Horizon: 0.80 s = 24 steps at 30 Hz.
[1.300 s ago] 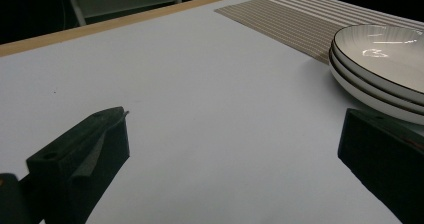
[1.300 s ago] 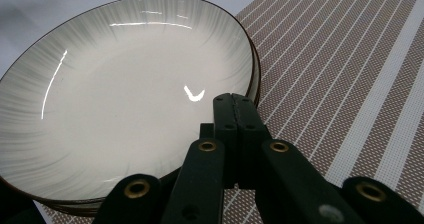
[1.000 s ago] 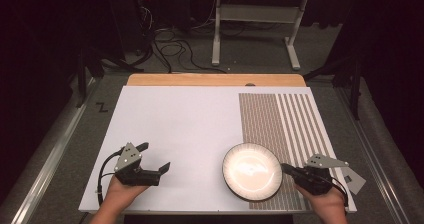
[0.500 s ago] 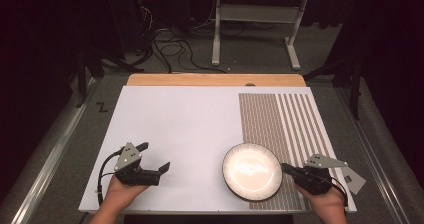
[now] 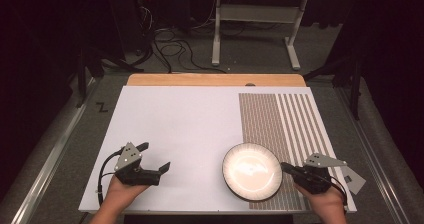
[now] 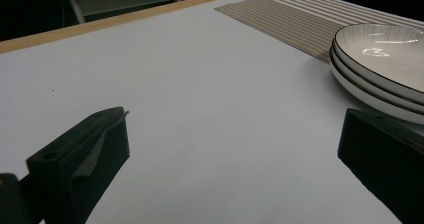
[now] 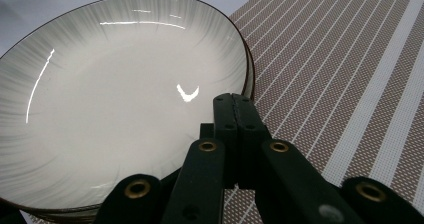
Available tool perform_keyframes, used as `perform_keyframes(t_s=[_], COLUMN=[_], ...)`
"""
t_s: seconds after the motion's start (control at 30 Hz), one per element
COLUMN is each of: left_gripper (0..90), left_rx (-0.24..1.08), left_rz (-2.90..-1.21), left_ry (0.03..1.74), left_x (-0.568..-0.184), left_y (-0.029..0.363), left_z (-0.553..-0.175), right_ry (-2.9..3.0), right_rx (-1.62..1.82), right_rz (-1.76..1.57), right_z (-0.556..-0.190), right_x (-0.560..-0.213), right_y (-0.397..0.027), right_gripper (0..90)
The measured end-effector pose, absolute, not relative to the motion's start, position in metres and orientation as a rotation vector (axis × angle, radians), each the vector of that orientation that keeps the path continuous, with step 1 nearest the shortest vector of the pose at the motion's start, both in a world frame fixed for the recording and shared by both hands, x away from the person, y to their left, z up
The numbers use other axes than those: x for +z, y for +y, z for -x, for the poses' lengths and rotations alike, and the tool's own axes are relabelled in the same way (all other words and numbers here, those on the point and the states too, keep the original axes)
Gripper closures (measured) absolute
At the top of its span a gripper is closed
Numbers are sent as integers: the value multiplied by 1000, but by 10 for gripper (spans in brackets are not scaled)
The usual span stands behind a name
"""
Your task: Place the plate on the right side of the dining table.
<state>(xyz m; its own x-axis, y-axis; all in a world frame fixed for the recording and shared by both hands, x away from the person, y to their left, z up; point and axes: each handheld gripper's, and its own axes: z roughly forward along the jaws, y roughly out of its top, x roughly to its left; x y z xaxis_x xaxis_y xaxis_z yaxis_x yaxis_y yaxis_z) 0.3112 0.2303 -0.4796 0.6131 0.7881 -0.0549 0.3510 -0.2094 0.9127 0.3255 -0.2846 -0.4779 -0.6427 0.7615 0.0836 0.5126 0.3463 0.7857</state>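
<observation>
1. In the high view, the white surface [image 5: 190,129] takes up the middle of the frame, with a wooden strip [image 5: 215,79] along its far edge at the upper centre.
2. A brown striped mat [image 5: 280,119] covers the right part of the surface, running from the upper centre-right down to the lower right.
3. A stack of white plates [image 5: 251,171] with thin dark rims sits at the lower centre-right of the high view, overlapping the mat's left edge; the left gripper view shows three plates stacked at its right edge [image 6: 380,64].
4. The left tool [image 5: 152,159], held in a hand [image 5: 120,196] at the lower left, rests low over bare surface, its jaws spread wide apart with nothing between them.
5. The right tool [image 5: 286,168], held in a hand [image 5: 320,196] at the lower right, points left at the plates' right rim. In the right gripper view its jaws are pressed together [image 7: 234,114], their tips right at the rim of the top plate; whether they touch it cannot be told.
</observation>
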Motion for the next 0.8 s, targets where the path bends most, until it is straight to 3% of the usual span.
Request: perform_keyframes(t_s=[0.8], left_gripper=[6], left_rx=[517], left_rz=[-1794], left_ry=[929], left_x=[-479], left_y=[231], left_z=[-311], right_ry=[2382], right_rx=[1162], right_rz=[-1071], right_z=[-328], right_x=[-482], right_y=[-267], right_gripper=[900])
